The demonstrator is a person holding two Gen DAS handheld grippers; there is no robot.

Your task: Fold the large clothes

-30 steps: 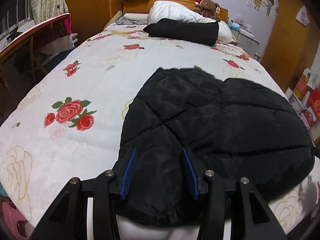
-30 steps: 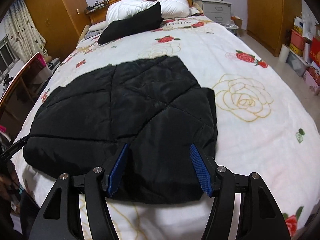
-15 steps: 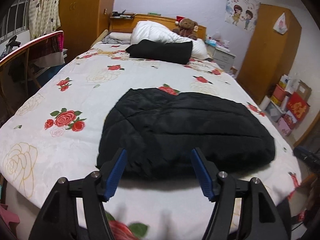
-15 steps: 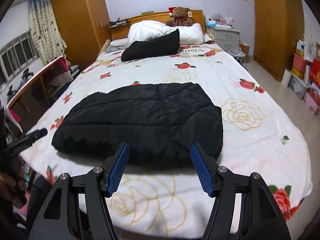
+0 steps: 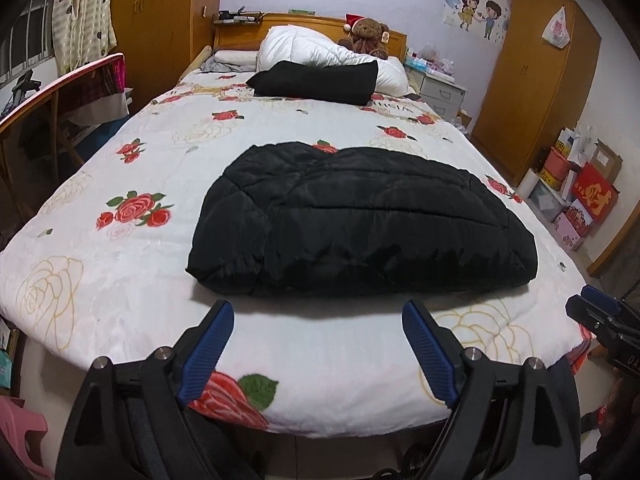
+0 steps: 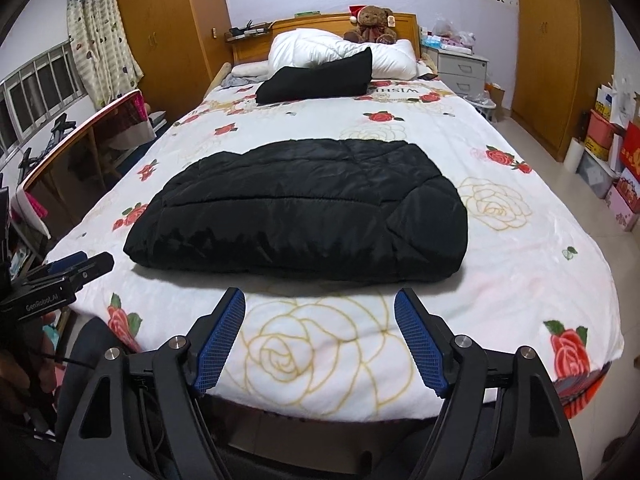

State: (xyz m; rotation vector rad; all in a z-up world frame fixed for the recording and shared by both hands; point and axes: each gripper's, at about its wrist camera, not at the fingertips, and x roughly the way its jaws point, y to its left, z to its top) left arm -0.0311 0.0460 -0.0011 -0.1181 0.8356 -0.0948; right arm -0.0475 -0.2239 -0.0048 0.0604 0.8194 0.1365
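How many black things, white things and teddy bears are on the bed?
Black: 2, the folded black jacket and the black bundle near the pillows.
White: 2, the puffy white duvet and a flat white pillow.
Teddy bears: 1, the brown teddy bear.
Total: 5.

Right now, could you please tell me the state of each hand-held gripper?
Left hand-held gripper: open, holding nothing, short of the folded black jacket.
Right hand-held gripper: open, holding nothing, also short of the jacket.
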